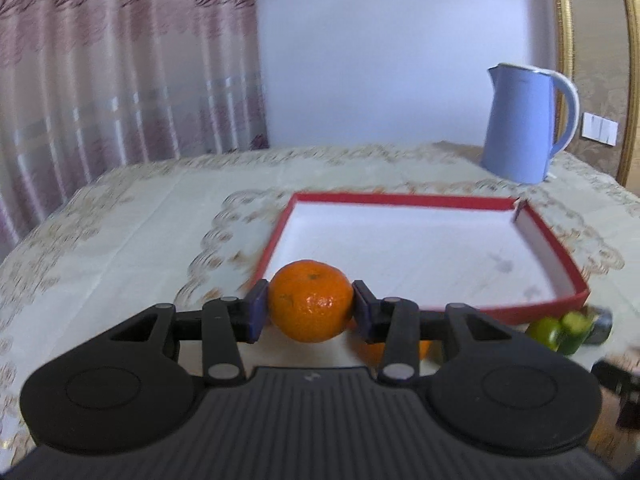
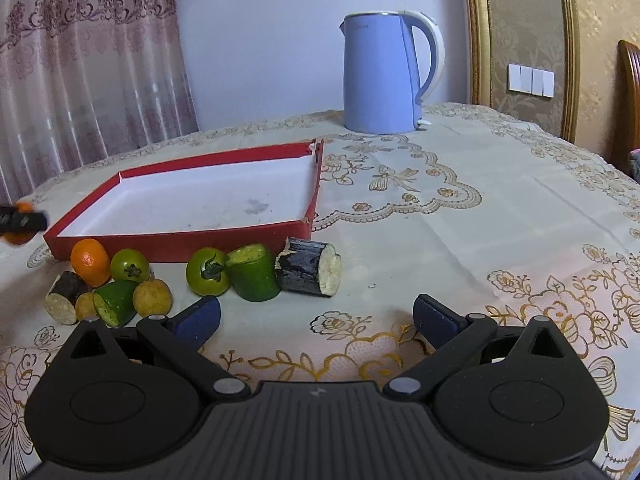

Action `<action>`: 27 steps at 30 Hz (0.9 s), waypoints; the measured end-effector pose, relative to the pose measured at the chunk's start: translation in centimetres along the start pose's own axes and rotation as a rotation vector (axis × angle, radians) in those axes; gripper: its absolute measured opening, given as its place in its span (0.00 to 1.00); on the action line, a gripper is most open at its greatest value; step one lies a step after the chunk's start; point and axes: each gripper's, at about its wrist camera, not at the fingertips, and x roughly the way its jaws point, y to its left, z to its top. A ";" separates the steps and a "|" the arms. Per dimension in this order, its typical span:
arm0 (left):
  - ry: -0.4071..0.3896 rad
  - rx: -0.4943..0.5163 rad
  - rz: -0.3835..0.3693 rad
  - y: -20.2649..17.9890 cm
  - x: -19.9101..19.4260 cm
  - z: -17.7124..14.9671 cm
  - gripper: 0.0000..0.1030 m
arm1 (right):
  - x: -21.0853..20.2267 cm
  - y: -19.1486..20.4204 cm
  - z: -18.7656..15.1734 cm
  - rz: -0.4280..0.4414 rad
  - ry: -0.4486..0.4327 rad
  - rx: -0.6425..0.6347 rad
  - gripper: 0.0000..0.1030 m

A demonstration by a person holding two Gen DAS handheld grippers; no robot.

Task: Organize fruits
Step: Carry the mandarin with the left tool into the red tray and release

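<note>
My left gripper [image 1: 310,312] is shut on an orange tangerine [image 1: 310,300] and holds it above the table, just in front of the near left corner of the red tray [image 1: 576,276]. In the right wrist view that tangerine [image 2: 18,236] shows at the far left beside the red tray [image 2: 180,236]. My right gripper [image 2: 316,316] is open and empty above the tablecloth. In front of the tray lie another tangerine [image 2: 90,262], two green tomatoes [image 2: 206,272], green fruit pieces [image 2: 254,272], dark cane pieces [image 2: 308,266] and small yellow fruits [image 2: 152,298].
A blue kettle [image 2: 384,76] stands behind the tray at the back of the table; it also shows in the left wrist view [image 1: 524,124]. A curtain hangs at the left. A wooden chair [image 2: 630,108] stands at the far right.
</note>
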 end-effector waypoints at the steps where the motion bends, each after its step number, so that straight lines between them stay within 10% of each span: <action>1: -0.002 0.001 -0.006 -0.3 0.4 0.5 0.39 | -0.1 -0.1 0.0 0.003 -0.005 0.003 1.00; 27: 0.175 0.027 -0.011 -3.1 14.4 4.5 0.40 | 1.2 -1.2 0.1 0.037 0.008 0.024 1.00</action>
